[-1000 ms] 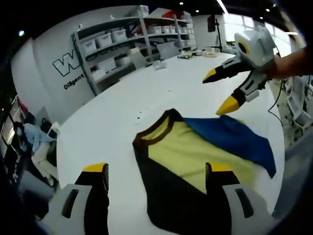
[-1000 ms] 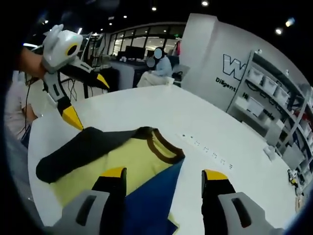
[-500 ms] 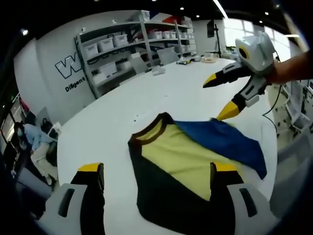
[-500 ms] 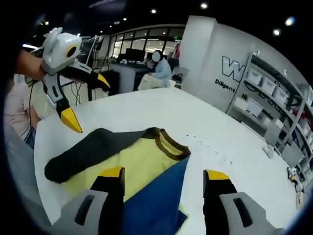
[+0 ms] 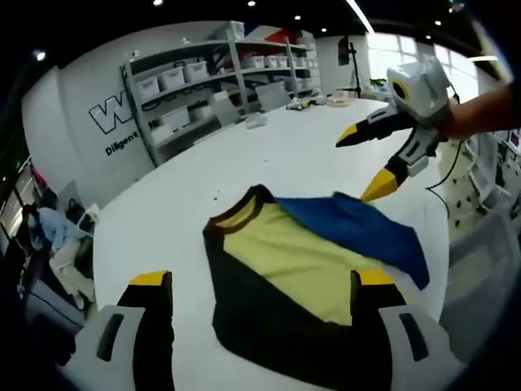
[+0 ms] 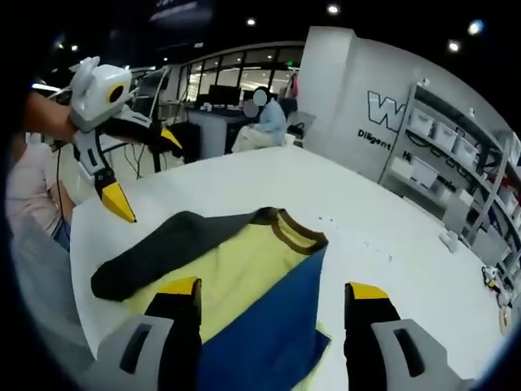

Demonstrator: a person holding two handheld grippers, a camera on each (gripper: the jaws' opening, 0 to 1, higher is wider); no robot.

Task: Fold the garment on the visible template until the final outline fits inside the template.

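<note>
A yellow shirt (image 5: 301,261) with a brown collar (image 5: 236,213) lies flat on the white table (image 5: 163,212). Its dark sleeve (image 5: 269,326) and its blue sleeve (image 5: 358,232) are folded in over the body. My left gripper (image 5: 260,281) hovers open above the near hem, holding nothing. My right gripper (image 5: 364,161) hangs open above the blue sleeve's far edge. In the right gripper view, the shirt (image 6: 236,269) lies below my open right gripper (image 6: 273,289). There the left gripper (image 6: 145,173) is open above the dark sleeve (image 6: 163,252), apart from it.
Shelves with white bins (image 5: 203,73) line the wall behind the table. A person sits at a desk (image 6: 264,122) beyond the table's far edge. A hand (image 5: 480,114) holds the right gripper. The table's rounded edge (image 6: 81,269) runs close to the dark sleeve.
Both views have drifted a little with the hands. The shirt lies as before with both sleeves folded in. Both grippers stay open and off the cloth.
</note>
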